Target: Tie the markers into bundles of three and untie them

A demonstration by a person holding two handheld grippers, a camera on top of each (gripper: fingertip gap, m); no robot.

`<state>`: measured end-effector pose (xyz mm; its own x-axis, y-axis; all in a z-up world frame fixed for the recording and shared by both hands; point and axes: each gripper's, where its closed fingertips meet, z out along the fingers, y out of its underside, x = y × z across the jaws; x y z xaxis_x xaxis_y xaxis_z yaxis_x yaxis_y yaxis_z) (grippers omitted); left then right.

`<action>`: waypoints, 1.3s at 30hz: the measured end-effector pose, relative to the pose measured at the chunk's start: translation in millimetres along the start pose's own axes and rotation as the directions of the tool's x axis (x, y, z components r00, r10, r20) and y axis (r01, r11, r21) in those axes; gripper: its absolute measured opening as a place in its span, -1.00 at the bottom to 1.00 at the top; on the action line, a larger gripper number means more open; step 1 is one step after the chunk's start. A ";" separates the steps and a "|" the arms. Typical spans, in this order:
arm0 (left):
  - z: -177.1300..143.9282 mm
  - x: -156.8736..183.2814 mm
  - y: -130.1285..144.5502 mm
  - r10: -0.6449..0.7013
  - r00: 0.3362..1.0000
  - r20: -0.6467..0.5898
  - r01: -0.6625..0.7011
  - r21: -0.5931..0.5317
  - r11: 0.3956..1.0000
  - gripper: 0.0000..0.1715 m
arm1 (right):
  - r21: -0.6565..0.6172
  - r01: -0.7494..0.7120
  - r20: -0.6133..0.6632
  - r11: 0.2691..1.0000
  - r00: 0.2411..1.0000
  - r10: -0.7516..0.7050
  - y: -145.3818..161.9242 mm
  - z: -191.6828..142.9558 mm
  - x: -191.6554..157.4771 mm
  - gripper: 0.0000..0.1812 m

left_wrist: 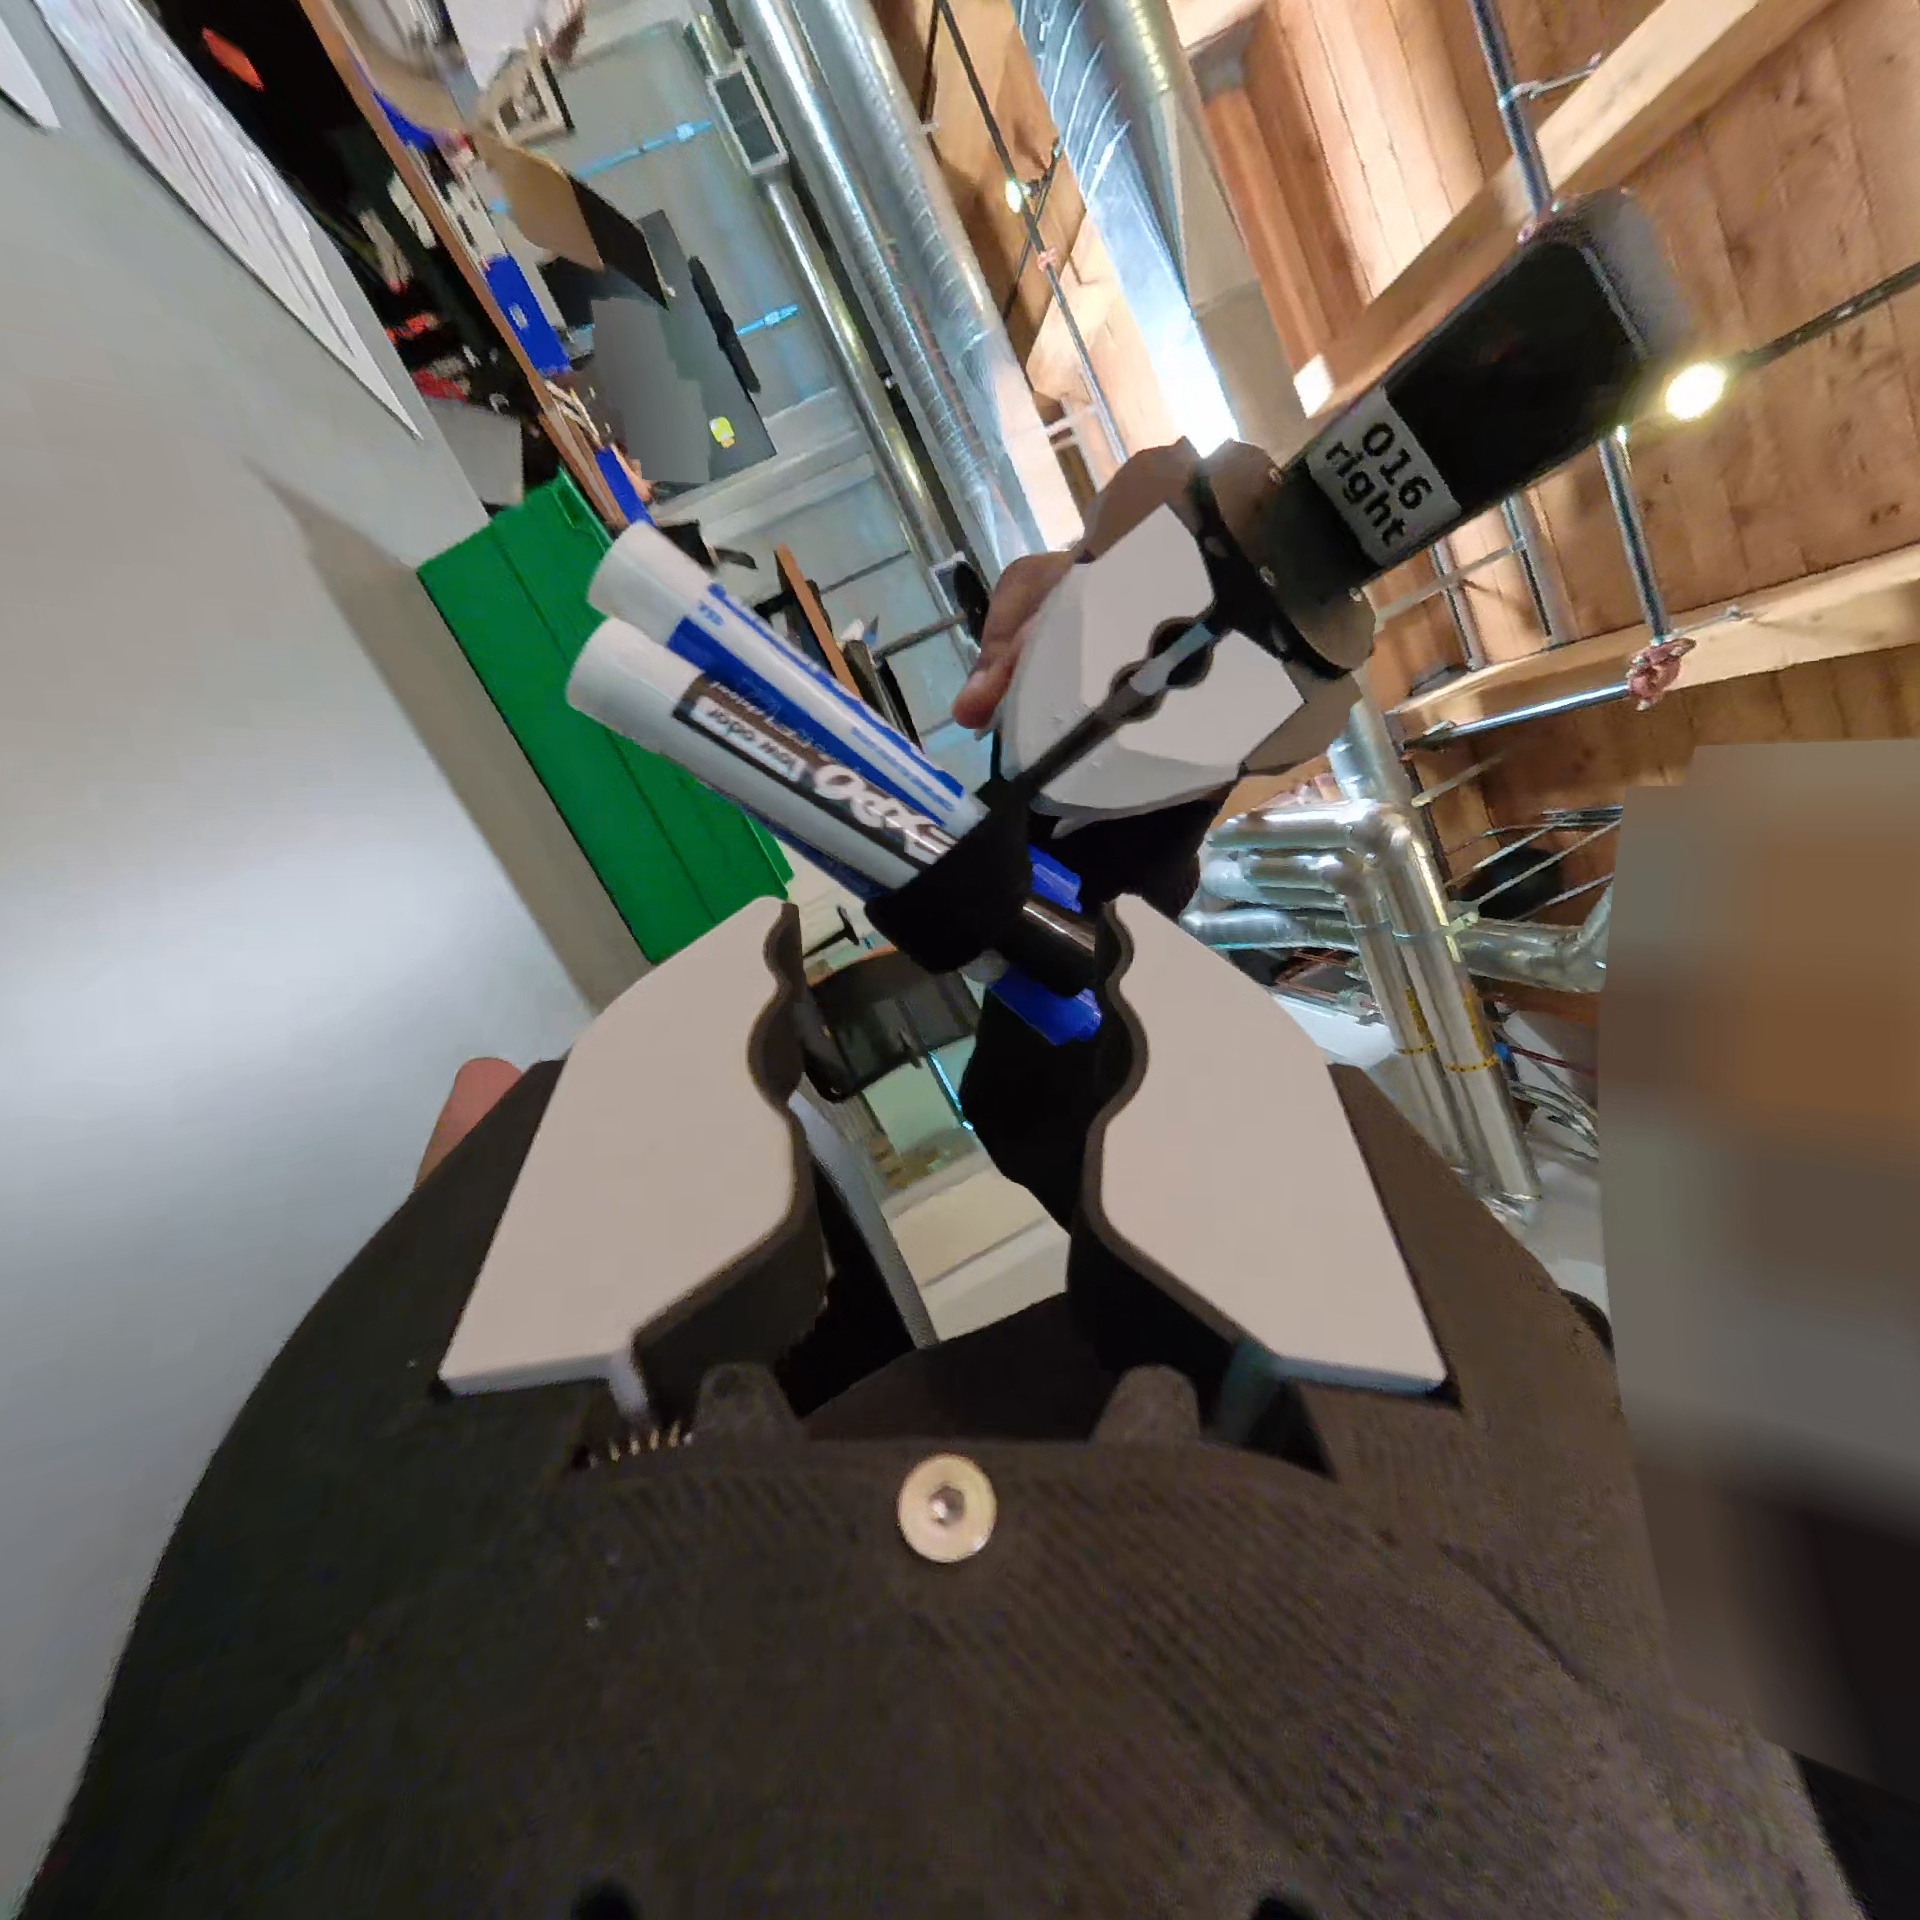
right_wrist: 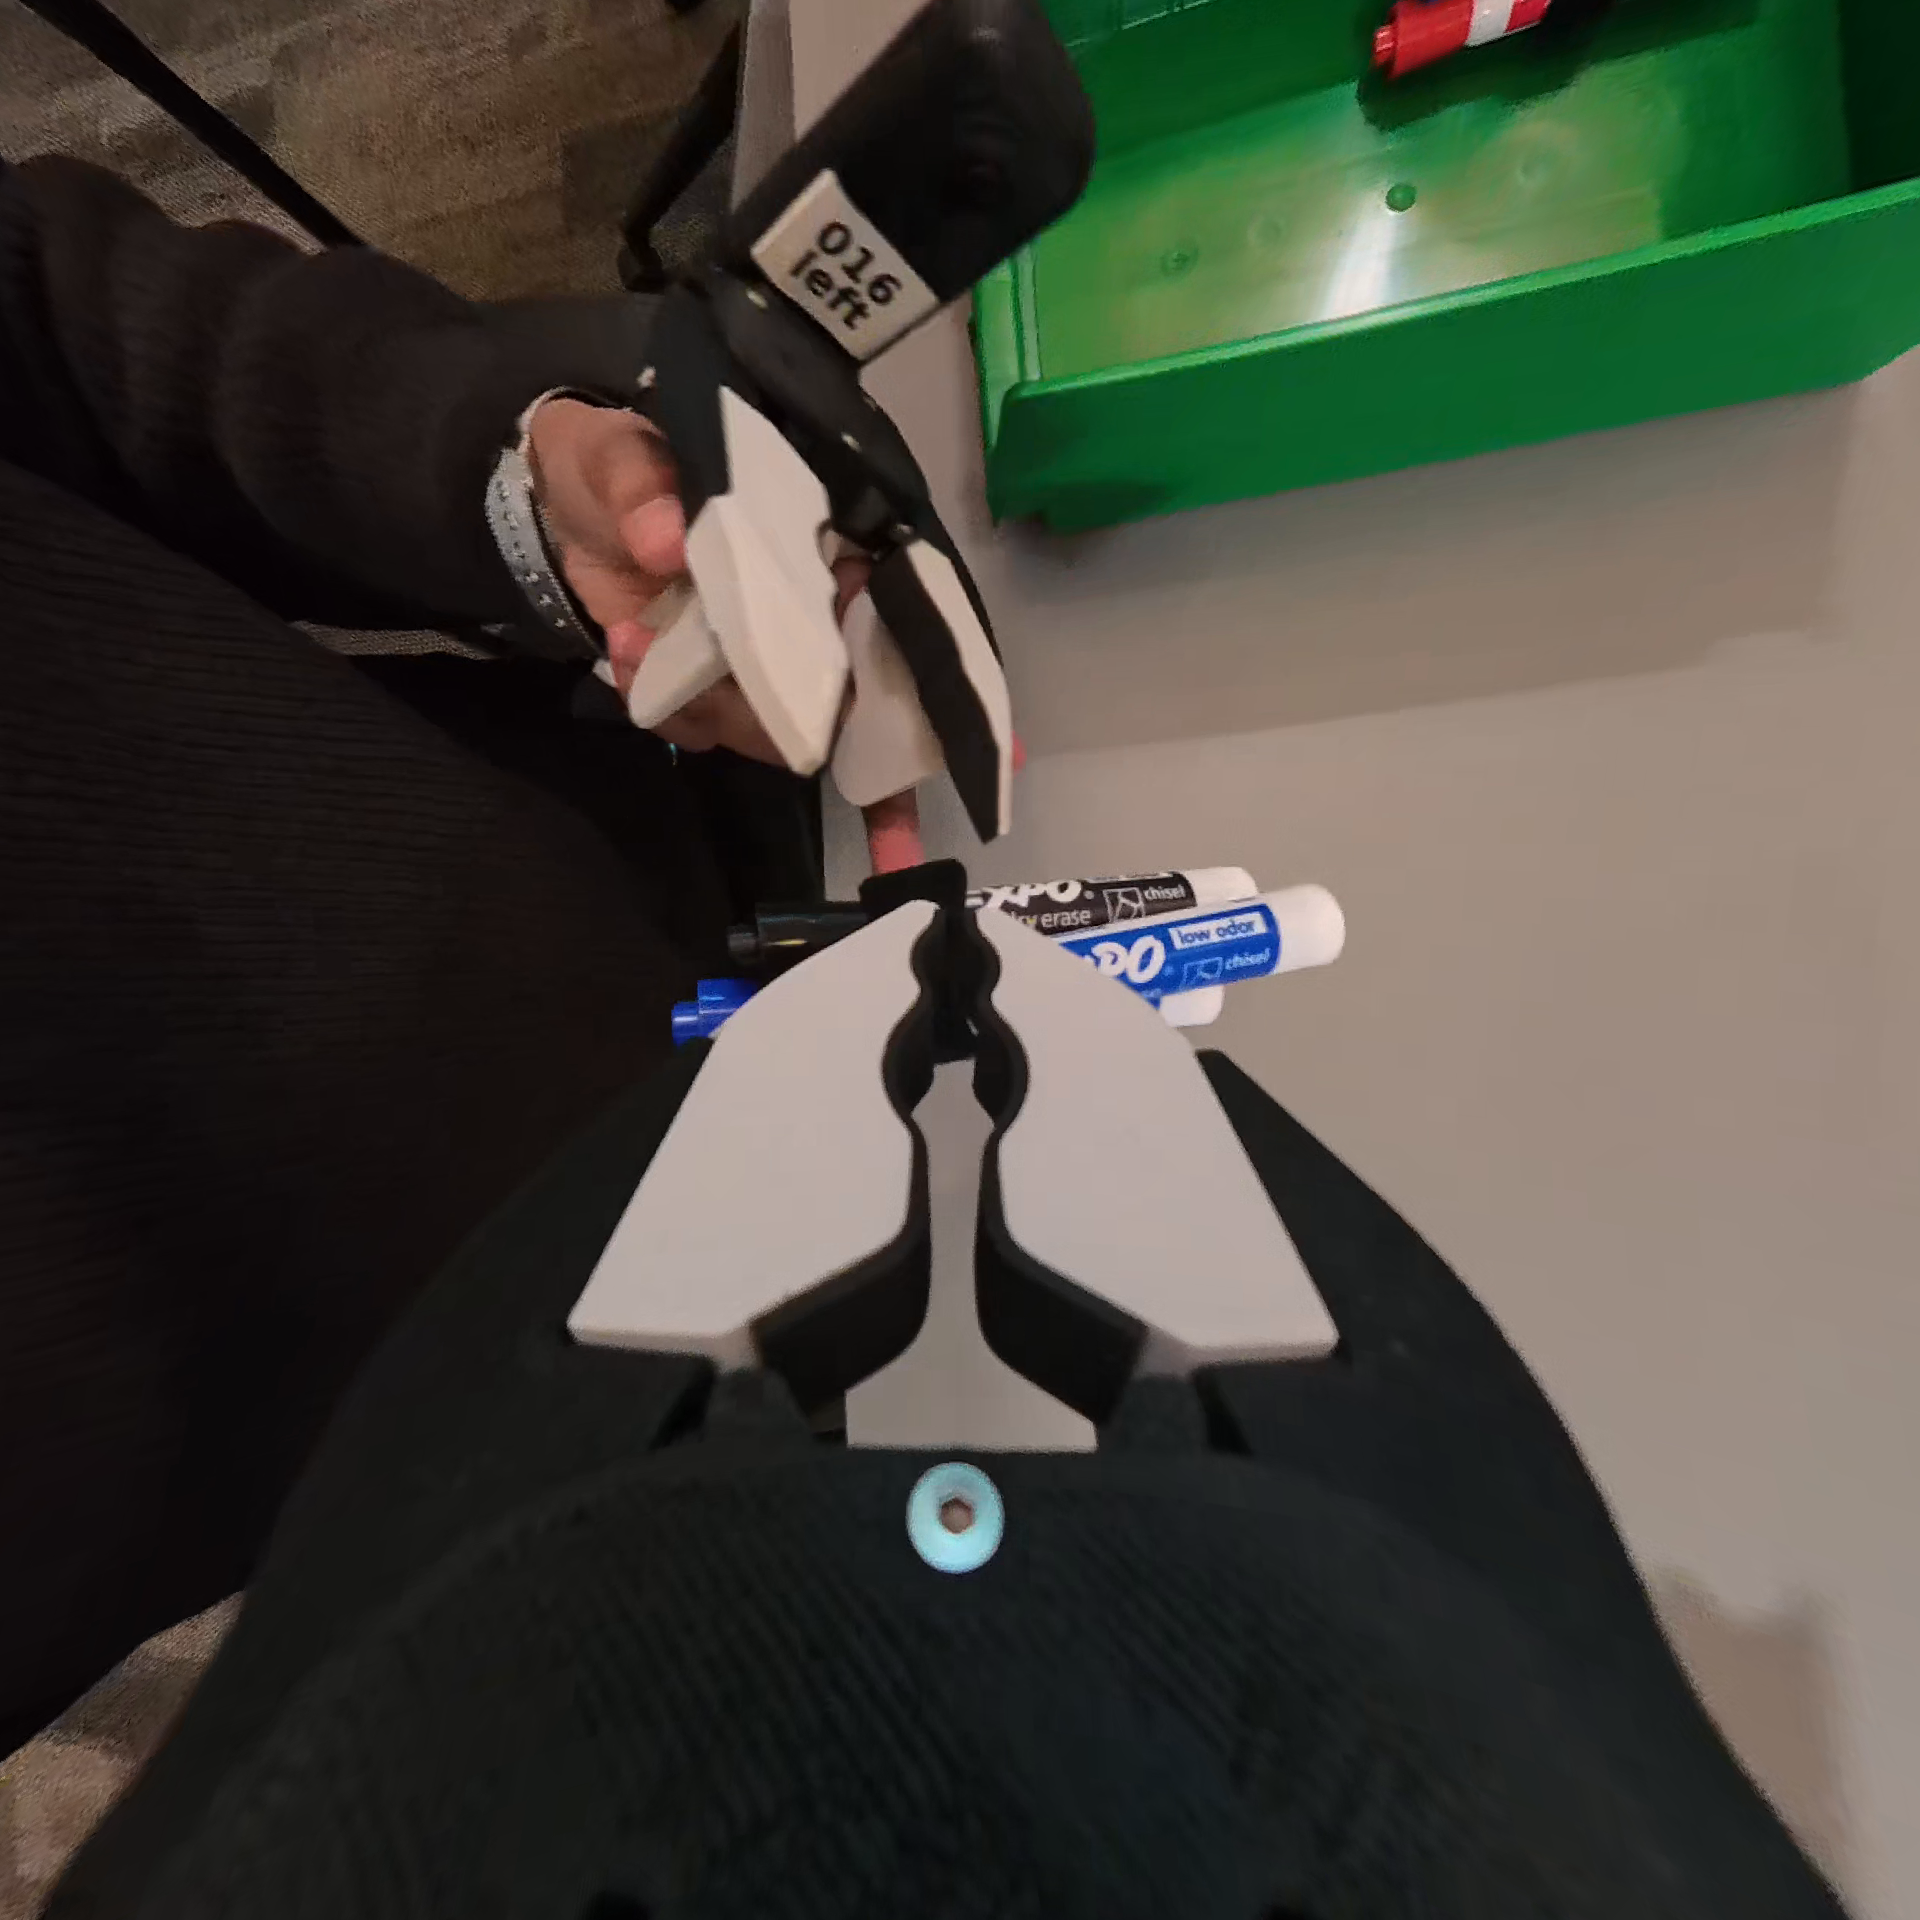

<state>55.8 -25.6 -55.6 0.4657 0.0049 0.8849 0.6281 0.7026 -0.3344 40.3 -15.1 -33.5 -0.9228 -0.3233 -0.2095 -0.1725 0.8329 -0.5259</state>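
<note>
A bundle of white dry-erase markers [left_wrist: 769,748] with blue and black caps is bound by a black band [left_wrist: 951,899]. My right gripper [left_wrist: 1023,795] is shut on that band and holds the bundle in the air; in its own view the right gripper [right_wrist: 945,920] pinches the band [right_wrist: 914,883], with the markers [right_wrist: 1153,935] sticking out to the right. My left gripper [left_wrist: 951,925] is open and empty, and the capped ends of the markers reach into the gap between its fingertips. It also shows in the right wrist view [right_wrist: 904,790], just above the bundle.
A green plastic bin [right_wrist: 1455,364] stands on the grey table [right_wrist: 1507,1039] beyond the bundle, with a red marker [right_wrist: 1455,26] in it. The bin [left_wrist: 582,707] also shows in the left wrist view. A person's dark sleeve [right_wrist: 312,416] and lap lie left of the table edge.
</note>
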 end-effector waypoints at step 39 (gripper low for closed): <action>1.3 12.6 -4.9 -0.108 0.984 -0.141 0.120 0.079 0.990 -0.54 | -0.030 0.145 0.032 0.989 0.989 -0.144 -20.9 13.7 -45.1 -0.98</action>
<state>57.7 -28.1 -42.5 0.4783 -0.1717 0.8612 0.6285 0.7519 -0.1992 90.2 -24.0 -24.4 -0.8769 -0.4542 -0.1575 -0.3148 0.7901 -0.5259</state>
